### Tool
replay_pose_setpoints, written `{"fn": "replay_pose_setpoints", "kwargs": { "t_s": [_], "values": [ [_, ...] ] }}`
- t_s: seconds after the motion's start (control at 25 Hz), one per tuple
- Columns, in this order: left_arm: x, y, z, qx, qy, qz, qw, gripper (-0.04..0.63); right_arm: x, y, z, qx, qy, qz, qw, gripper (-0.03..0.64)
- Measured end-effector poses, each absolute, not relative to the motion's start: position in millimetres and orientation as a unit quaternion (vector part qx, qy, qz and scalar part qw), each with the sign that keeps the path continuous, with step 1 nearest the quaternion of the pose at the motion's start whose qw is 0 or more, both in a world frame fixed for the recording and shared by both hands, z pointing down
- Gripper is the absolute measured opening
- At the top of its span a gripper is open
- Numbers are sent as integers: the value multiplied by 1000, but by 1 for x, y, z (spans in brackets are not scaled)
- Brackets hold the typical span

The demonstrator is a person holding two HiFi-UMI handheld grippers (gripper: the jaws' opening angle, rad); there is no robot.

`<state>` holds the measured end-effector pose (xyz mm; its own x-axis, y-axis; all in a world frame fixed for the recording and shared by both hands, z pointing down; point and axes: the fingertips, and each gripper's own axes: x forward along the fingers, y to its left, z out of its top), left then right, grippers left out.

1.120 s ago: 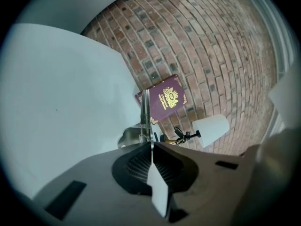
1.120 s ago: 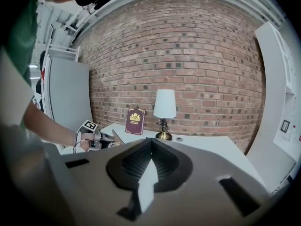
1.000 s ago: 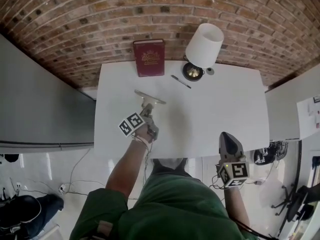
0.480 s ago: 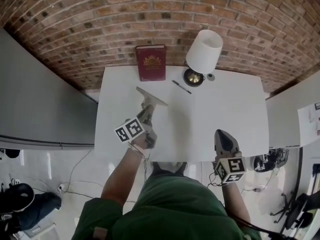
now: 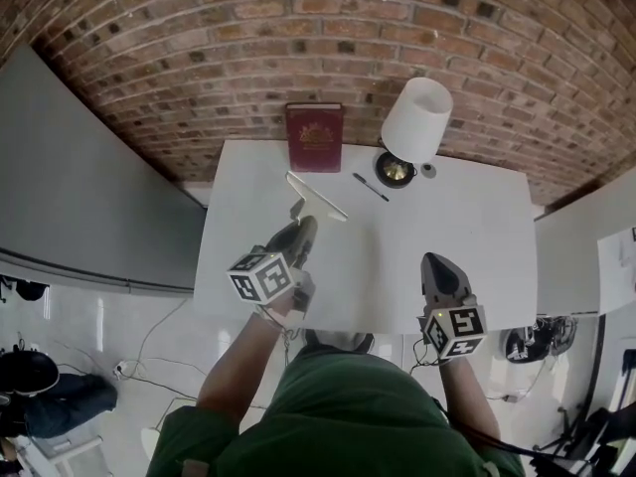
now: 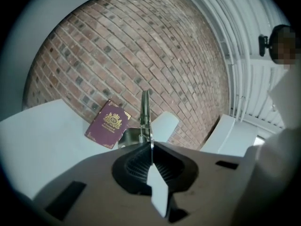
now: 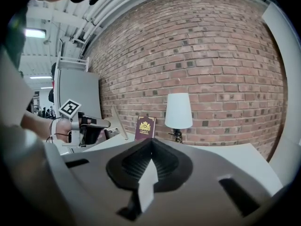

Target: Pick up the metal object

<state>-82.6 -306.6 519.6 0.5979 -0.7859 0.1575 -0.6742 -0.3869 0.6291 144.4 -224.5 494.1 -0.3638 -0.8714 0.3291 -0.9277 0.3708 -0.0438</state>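
Observation:
The metal object (image 5: 316, 197) is a flat bar on a short stem, held above the white table (image 5: 437, 227). My left gripper (image 5: 298, 232) is shut on its stem. In the left gripper view the metal object (image 6: 146, 114) stands straight up out of the closed jaws of the left gripper (image 6: 151, 147). My right gripper (image 5: 442, 271) hangs near the table's front edge at the right, shut with nothing in it. From the right gripper view, the right gripper (image 7: 151, 150) faces the table, and the metal object (image 7: 118, 122) shows at the left.
A dark red book (image 5: 314, 137) lies at the back of the table against the brick wall. To its right stand a lamp (image 5: 415, 119) with a white shade and a pen (image 5: 371, 188). A grey cabinet (image 5: 89, 187) borders the table's left.
My left gripper has lifted the metal object off the table and drawn it slightly back toward the person. The right gripper has hardly moved.

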Motion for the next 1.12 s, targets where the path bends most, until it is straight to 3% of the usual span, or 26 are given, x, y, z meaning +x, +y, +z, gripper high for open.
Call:
{"fn": "replay_pose_setpoints", "kwargs": {
  "t_s": [0.48, 1.12],
  "values": [
    [-54, -276, 433, 892, -418, -42, 167, 9, 113, -244, 441, 512, -852, 85, 76, 5],
    [-21, -245, 385, 911, -411, 22, 15, 9, 120, -239, 407, 513, -855, 68, 44, 5]
  ]
}}
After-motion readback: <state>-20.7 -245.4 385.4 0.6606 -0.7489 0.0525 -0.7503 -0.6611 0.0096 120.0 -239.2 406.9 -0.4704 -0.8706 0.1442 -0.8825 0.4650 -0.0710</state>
